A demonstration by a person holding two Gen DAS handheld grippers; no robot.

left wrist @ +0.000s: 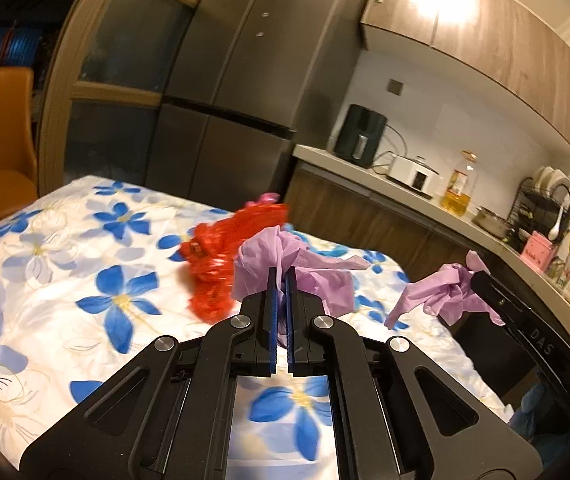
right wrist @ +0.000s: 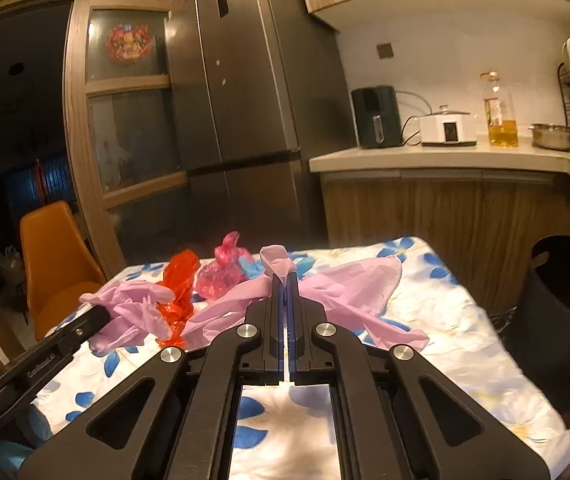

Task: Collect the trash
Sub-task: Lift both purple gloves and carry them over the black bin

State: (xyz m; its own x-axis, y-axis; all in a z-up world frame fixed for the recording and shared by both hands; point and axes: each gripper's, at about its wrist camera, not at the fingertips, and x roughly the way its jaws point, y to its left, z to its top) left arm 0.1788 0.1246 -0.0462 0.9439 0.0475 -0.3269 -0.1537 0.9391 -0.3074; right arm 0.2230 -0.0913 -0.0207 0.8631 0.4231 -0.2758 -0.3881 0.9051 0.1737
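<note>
**Both tongs clamped on limp lilac plastic above the flowered table**

Nearest the lens in each wrist view are the black tongs themselves. The left tongs [left wrist: 281,280] are clenched on a crumpled lilac bag [left wrist: 285,264], which bunches up above and beside the blue pads. The right tongs [right wrist: 284,284] are likewise pinched tight on a second lilac bag [right wrist: 349,292], its loose flaps spreading to either side and drooping toward the cloth. Each set of tongs also shows in the other's view, holding its lilac wad clear of the table [left wrist: 65,260].

More trash lies on the flowered cloth: a red bag [left wrist: 221,264] just beyond the left tongs, and a pink knotted bag [right wrist: 223,272] farther back, near the table's far edge. A dark bin [right wrist: 561,312] stands beside the table on the right, probably the place for all of this.

These things should handle as thin film: almost weightless, soft, slippery and quick to slide out of a shallow pinch. A bunched fold or a knot is the best place to grip, taken deep between the pads. The trailing flaps may snag or drag on neighbouring scraps.
</note>
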